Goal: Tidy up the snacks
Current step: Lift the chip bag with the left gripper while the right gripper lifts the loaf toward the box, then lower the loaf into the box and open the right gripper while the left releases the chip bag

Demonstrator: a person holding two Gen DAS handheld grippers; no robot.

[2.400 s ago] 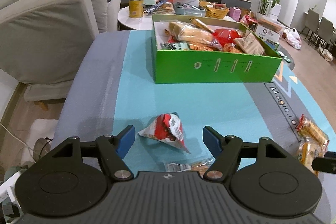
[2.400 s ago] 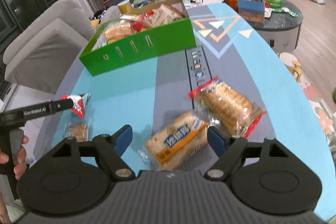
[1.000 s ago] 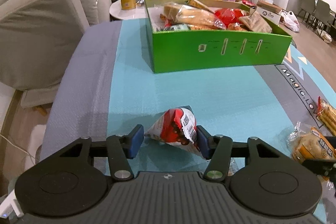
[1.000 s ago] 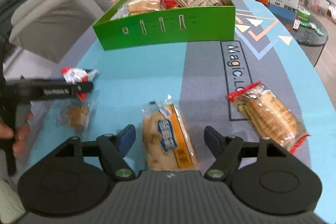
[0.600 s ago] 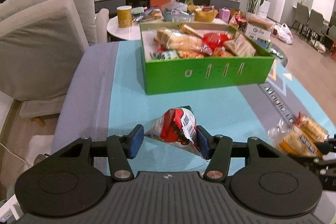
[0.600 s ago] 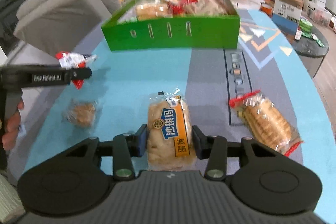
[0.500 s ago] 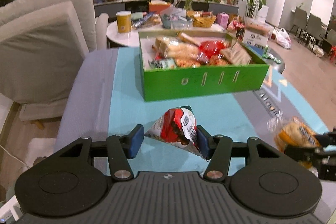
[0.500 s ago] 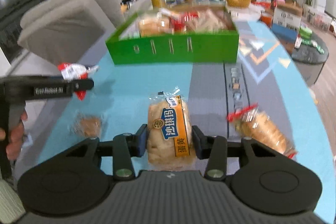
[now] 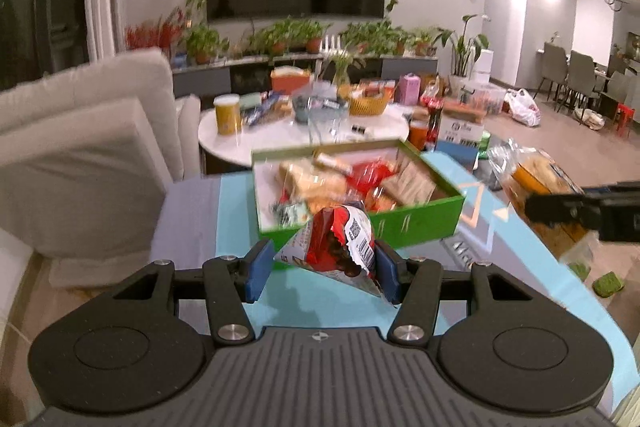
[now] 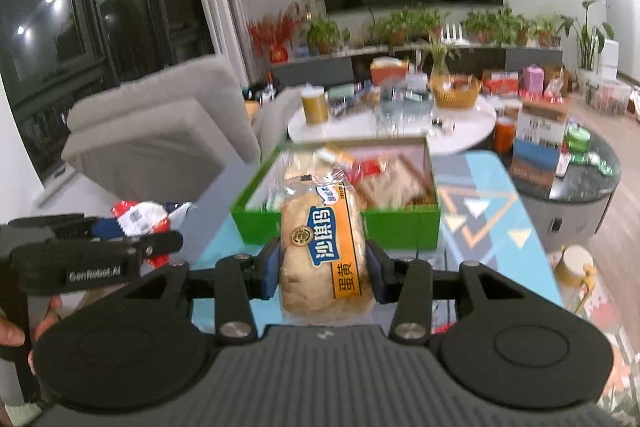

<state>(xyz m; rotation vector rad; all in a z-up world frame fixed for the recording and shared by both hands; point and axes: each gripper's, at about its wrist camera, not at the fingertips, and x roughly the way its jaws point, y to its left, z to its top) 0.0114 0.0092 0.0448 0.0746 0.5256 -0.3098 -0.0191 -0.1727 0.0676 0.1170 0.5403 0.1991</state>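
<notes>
Since the earlier frames, both packets are lifted off the table and carried toward the green box (image 10: pixel 344 227): the red snack bag (image 9: pixel 340 247) is pinched by the left gripper (image 9: pixel 322 263), the bread pack (image 10: pixel 322 251) by the right gripper (image 10: pixel 322 273). The box is already well filled, and neither packet is yet placed. Orange-band Chinese characters are seen on the bread, and "GenRobot.AI" on the left tool

Two grippers (image 9: pixel 322 269) (image 10: pixel 322 273), one green box (image 9: pixel 420 223) — one red snack packet (image 9: pixel 338 247), one bread pack (image 10: pixel 322 247).
</notes>
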